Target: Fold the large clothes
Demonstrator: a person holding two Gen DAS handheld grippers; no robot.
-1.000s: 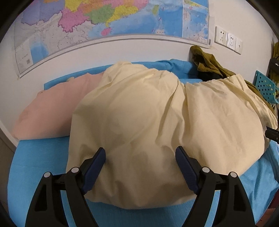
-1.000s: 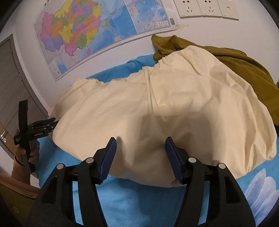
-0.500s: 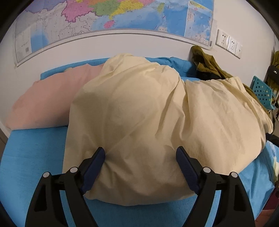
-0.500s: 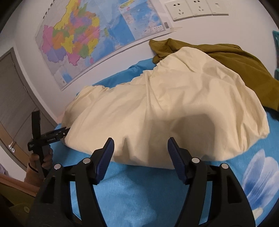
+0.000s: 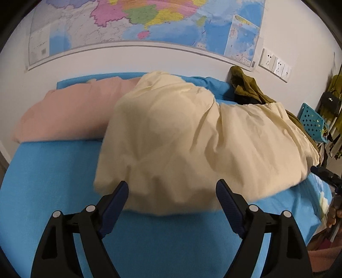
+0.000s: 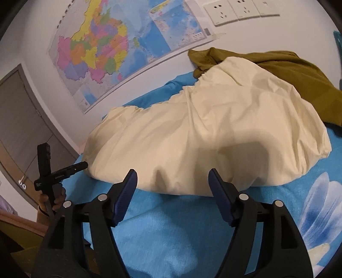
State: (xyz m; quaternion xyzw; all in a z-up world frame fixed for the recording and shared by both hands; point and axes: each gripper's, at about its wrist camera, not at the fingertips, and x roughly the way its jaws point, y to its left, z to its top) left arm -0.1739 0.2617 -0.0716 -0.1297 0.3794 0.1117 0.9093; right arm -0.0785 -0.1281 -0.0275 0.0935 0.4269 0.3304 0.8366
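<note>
A large cream-yellow garment (image 5: 183, 139) lies folded and puffy on the blue bed sheet (image 5: 53, 181). It also shows in the right wrist view (image 6: 213, 132). My left gripper (image 5: 172, 188) is open and empty, hovering at the garment's near edge. My right gripper (image 6: 172, 177) is open and empty, just in front of the garment's near edge. The left gripper (image 6: 64, 171) shows from the side in the right wrist view, beside the garment's left end.
A pink garment (image 5: 70, 111) lies at the back left of the bed. An olive garment (image 6: 288, 70) lies behind the cream one by the wall. A teal perforated chair (image 5: 312, 121) stands at the right. A map (image 5: 149, 21) and sockets (image 6: 237, 8) hang on the wall.
Both grippers have drawn back from the cream garment toward the bed's near edge, so more blue sheet shows in front of them. Both stay open.
</note>
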